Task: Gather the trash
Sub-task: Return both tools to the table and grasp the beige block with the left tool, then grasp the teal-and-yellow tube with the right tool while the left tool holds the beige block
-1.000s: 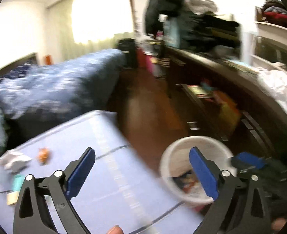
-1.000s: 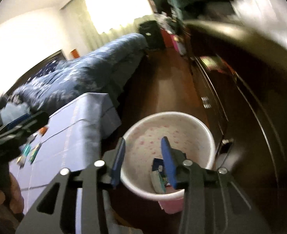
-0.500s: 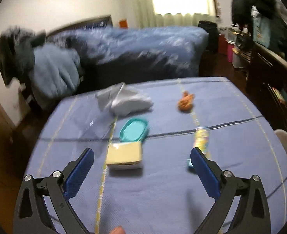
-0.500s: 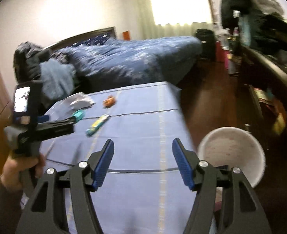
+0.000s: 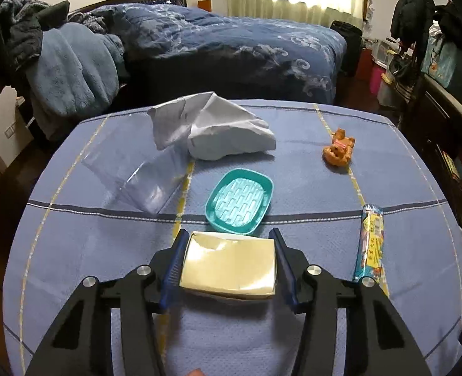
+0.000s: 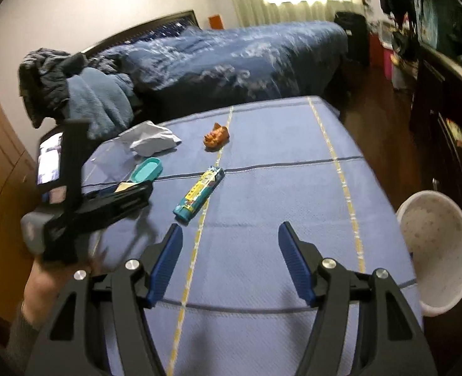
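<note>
A pale yellow box [image 5: 227, 266] lies on the blue-clothed table [image 5: 309, 188], and my left gripper [image 5: 228, 231] is closing on it, its blue pads [image 5: 174, 266] against both sides. Beyond it are a teal soap dish [image 5: 239, 200], crumpled white paper [image 5: 227, 134], a clear plastic sheet [image 5: 136, 178], an orange wrapper [image 5: 339, 152] and a blue-and-yellow snack tube [image 5: 370, 241]. My right gripper [image 6: 230, 227] hovers open over bare cloth, with the snack tube [image 6: 199, 192] ahead on its left. The white bin [image 6: 434, 250] stands by the table's right edge.
A bed with a blue quilt [image 5: 231, 47] runs behind the table, with blankets and clothes piled at its left [image 5: 71, 72]. A dark cabinet [image 6: 444, 125] lines the right side, and wooden floor [image 6: 381, 119] lies between it and the table. A hand [image 6: 39, 285] holds the left gripper [image 6: 118, 194].
Both grippers swung left from the bin to the table. The left one sank over the yellow box and closed onto it. The right one opened wider.
</note>
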Demonstrator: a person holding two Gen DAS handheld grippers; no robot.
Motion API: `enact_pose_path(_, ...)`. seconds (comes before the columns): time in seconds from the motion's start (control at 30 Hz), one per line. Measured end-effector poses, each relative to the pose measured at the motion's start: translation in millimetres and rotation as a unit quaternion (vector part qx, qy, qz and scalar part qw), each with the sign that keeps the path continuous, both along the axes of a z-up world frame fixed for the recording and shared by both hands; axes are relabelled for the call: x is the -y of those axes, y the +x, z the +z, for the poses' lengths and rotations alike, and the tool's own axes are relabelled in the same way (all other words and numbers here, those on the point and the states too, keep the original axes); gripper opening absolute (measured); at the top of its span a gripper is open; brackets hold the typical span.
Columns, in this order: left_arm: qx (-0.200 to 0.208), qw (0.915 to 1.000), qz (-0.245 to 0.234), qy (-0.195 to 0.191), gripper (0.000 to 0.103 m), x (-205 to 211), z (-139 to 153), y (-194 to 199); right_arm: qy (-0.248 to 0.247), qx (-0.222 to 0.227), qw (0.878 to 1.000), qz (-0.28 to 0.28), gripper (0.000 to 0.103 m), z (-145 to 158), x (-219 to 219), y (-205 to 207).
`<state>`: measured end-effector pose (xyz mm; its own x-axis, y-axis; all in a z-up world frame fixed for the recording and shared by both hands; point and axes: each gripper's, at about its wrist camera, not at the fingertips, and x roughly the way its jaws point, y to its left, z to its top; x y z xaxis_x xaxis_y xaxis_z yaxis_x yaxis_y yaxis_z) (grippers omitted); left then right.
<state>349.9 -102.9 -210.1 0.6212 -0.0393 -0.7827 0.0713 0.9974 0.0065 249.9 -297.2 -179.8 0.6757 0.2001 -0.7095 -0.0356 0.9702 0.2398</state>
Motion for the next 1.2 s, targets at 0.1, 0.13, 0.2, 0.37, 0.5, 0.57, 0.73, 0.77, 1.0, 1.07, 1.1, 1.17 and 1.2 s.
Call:
enact_pose_path(0.1, 0.003, 0.9999, 0.017, -0.001, 0.052, -13.0, 4.3, -7.6, 0.002, -0.023, 1.000, -0.001, 0.065, -12.2, -11.0, 20.9)
enact_pose_path(0.13, 0.009, 0.9997, 0.021, -0.004, 0.052, -18.8, 7.8, -11.2, 0.002, -0.033, 0.999, -0.002, 0.065, -17.2, -16.3, 29.7)
enact_pose_path(0.2, 0.023, 0.9993, 0.028, -0.009, 0.052, -31.6, 17.4, -20.7, 0.005, -0.050, 0.999, -0.005, 0.065, -24.5, -29.2, 47.2)
enact_pose_path(0.37, 0.044, 0.9983, 0.035, -0.012, 0.052, -59.4, 33.8, -39.2, 0.006, -0.069, 0.997, -0.020, 0.067, -32.7, -55.3, 73.0)
enact_pose_path(0.5, 0.057, 0.9974, 0.042, -0.013, 0.053, -76.0, 40.3, -47.1, -0.052, -0.068, 0.996, -0.040, 0.070, -32.7, -76.6, 84.9)
enact_pose_path(0.57, 0.061, 0.9970, 0.044, -0.019, 0.053, -83.1, 42.9, -50.8, -0.085, -0.065, 0.993, -0.049, 0.056, -34.6, -83.0, 85.3)
enact_pose_path(0.73, 0.063, 0.9964, 0.046, -0.032, 0.053, -88.0, 45.7, -56.1, -0.099, -0.059, 0.993, -0.034, 0.024, -35.4, -82.6, 79.1)
enact_pose_path(0.77, 0.064, 0.9963, 0.045, -0.035, 0.053, -87.7, 46.3, -58.1, -0.091, -0.059, 0.994, -0.030, 0.024, -35.1, -79.8, 77.2)
enact_pose_path(1.0, 0.069, 0.9964, 0.036, -0.035, 0.053, -78.3, 50.7, -69.3, -0.024, -0.051, 0.998, -0.023, 0.024, -25.7, -52.1, 44.0)
enact_pose_path(1.07, 0.071, 0.9963, 0.034, -0.035, 0.053, -74.4, 53.5, -73.2, -0.001, -0.046, 0.999, -0.020, 0.024, -21.0, -41.8, 30.4)
enact_pose_path(1.1, 0.072, 0.9962, 0.033, -0.035, 0.053, -73.1, 54.7, -74.6, 0.006, -0.043, 0.999, -0.020, 0.024, -19.3, -38.8, 25.8)
enact_pose_path(1.17, 0.075, 0.9961, 0.030, -0.034, 0.053, -68.6, 57.2, -78.7, 0.018, -0.037, 0.999, -0.021, 0.024, -14.6, -31.5, 13.6)
enact_pose_path(1.2, 0.076, 0.9961, 0.029, -0.034, 0.053, -66.7, 58.2, -80.4, 0.025, -0.032, 0.999, -0.022, 0.024, -11.3, -25.5, 5.7)
